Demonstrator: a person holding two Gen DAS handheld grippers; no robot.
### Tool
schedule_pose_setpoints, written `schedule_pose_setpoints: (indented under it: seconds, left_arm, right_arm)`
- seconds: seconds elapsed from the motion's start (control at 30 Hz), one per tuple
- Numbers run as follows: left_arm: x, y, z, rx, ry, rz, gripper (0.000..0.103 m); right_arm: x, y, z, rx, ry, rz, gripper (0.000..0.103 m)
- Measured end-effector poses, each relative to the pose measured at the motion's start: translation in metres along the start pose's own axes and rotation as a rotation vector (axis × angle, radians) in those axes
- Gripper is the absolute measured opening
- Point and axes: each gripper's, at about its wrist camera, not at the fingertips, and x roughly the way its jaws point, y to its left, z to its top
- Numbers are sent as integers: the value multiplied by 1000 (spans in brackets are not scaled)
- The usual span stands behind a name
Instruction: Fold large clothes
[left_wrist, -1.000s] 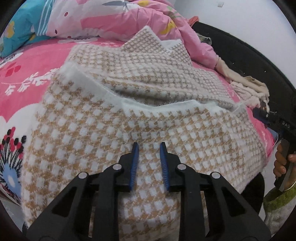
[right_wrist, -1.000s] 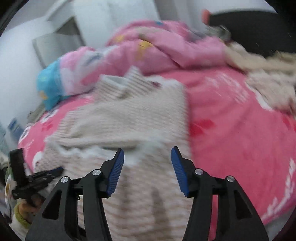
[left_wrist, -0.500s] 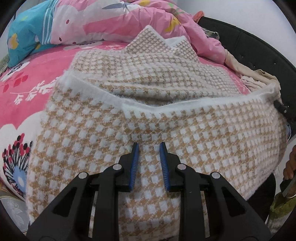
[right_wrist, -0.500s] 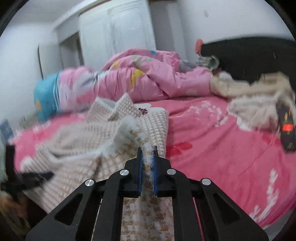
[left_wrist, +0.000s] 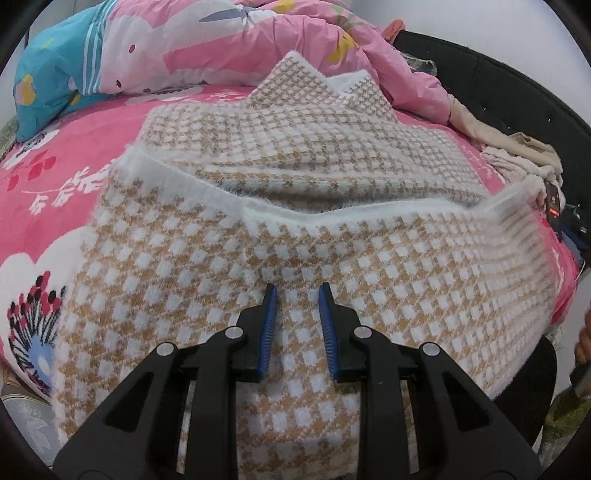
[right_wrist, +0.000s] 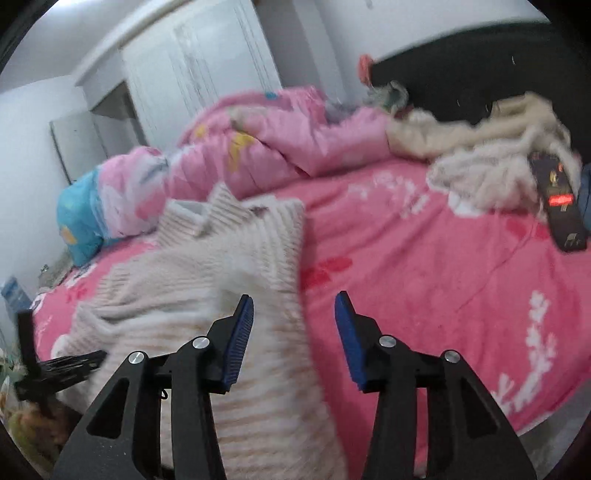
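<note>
A large tan-and-white checked garment (left_wrist: 303, 155) lies on the pink bed, its near part doubled up with a fuzzy white hem (left_wrist: 332, 216) across the middle. My left gripper (left_wrist: 297, 325) hovers over the near part, jaws a little apart and holding nothing. The garment's right edge (left_wrist: 517, 229) is blurred in motion. In the right wrist view the garment (right_wrist: 229, 280) is blurred at lower left. My right gripper (right_wrist: 293, 339) is open wide and empty, over the garment's right edge and the pink sheet (right_wrist: 424, 288).
A pink quilt (left_wrist: 229, 40) and a blue pillow (left_wrist: 55, 74) lie at the bed's far side. Beige clothes (right_wrist: 480, 147) and a dark phone-like device (right_wrist: 561, 206) lie by the black headboard (right_wrist: 461, 70). White wardrobes (right_wrist: 199, 74) stand behind.
My right gripper was shut on the garment's edge half a second ago; it has since opened wide and let go, and the edge is dropping. My left gripper has barely moved.
</note>
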Motion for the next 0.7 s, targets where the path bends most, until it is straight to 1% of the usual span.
schedule_pose_setpoints:
  seconds: [0.1, 0.13, 0.2, 0.23, 0.27, 0.3, 0.33, 0.4, 0.43, 0.47, 0.5, 0.57, 0.63, 0.7]
  left_arm:
    - [-1, 4, -1, -8, -7, -19, 24]
    - [-1, 5, -2, -6, -8, -23, 24]
    - [-2, 7, -2, -3, -13, -36, 24]
    - [-2, 8, -2, -6, -17, -46, 23]
    - [-2, 12, -3, -11, -23, -63, 23]
    - [-2, 14, -4, -16, -26, -77, 23]
    - [-2, 16, -4, -18, -22, -86, 22]
    - [-14, 19, -2, -13, -28, -115, 22]
    - [-21, 20, -1, -7, -49, -128, 24]
    - [-29, 22, 1, 3, -77, -136, 25]
    - [-36, 24, 5, 16, -104, -142, 28]
    - [-38, 28, 13, 35, -128, -106, 32]
    - [-28, 39, 24, 24, -119, -9, 32]
    - [-8, 59, 27, -25, -88, 94, 32]
  right_arm:
    - [13, 44, -8, -105, 57, 145, 45]
    - [20, 56, -12, -130, 80, 166, 45]
    - [47, 77, -24, -179, 154, 156, 45]
    - [78, 84, -38, -206, 232, 118, 45]
    - [101, 84, -51, -232, 289, 77, 45]
    - [115, 81, -61, -235, 298, 68, 45]
    - [113, 76, -61, -206, 287, 83, 45]
    - [102, 74, -47, -148, 312, 93, 44]
    - [93, 78, -37, -149, 305, 67, 44]
    - [87, 82, -32, -164, 285, 65, 44]
    - [79, 89, -23, -181, 257, 84, 44]
    - [73, 102, -13, -187, 228, 128, 44]
    - [83, 125, -9, -234, 223, 158, 44]
    - [103, 142, -19, -294, 253, 147, 44]
